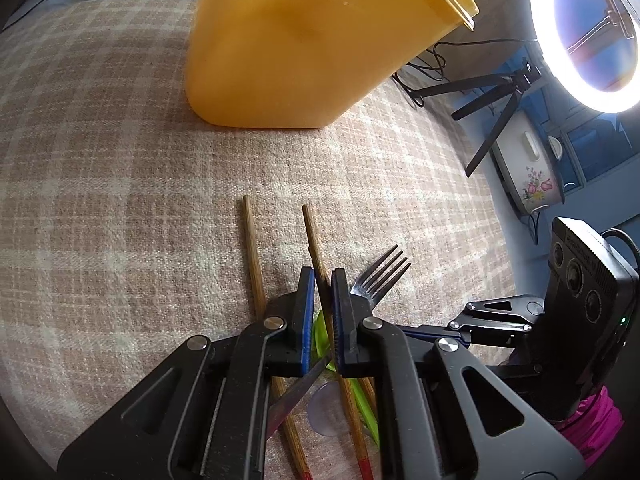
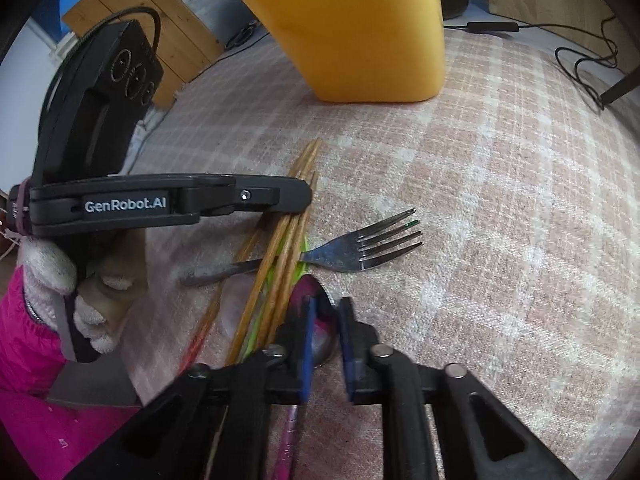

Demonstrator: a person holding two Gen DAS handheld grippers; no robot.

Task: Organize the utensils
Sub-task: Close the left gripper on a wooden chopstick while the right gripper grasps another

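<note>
the left gripper (image 1: 322, 280) has its blue-padded jaws drawn close around one brown wooden chopstick (image 1: 316, 248), the pads pressed to either side of the stick; the chopstick's far tip lies out over the beige plaid tablecloth (image 1: 120, 200). a second wooden chopstick (image 1: 253, 248) lies just left of it on the cloth, running near to far. to the right of the jaws a dark metal fork (image 1: 378, 276) points its tines far and right, and a lime-green plastic utensil (image 1: 322, 334) shows under the sticks.

from the right wrist camera, the right gripper (image 2: 325, 308) sits low over the near end of the pile with its jaws a little apart, a shiny metal spoon bowl (image 2: 316, 300) between the pads; whether they touch it i cannot tell. the fork lies crosswise under the bundle of chopsticks, tines to the right. a gloved hand (image 2: 80, 292) holds the left gripper.

a tall yellow plastic container (image 1: 304, 40) stands upright at the far side of the cloth, well apart from the pile. a lit ring light (image 1: 588, 32) on a small tripod stands at far right.
</note>
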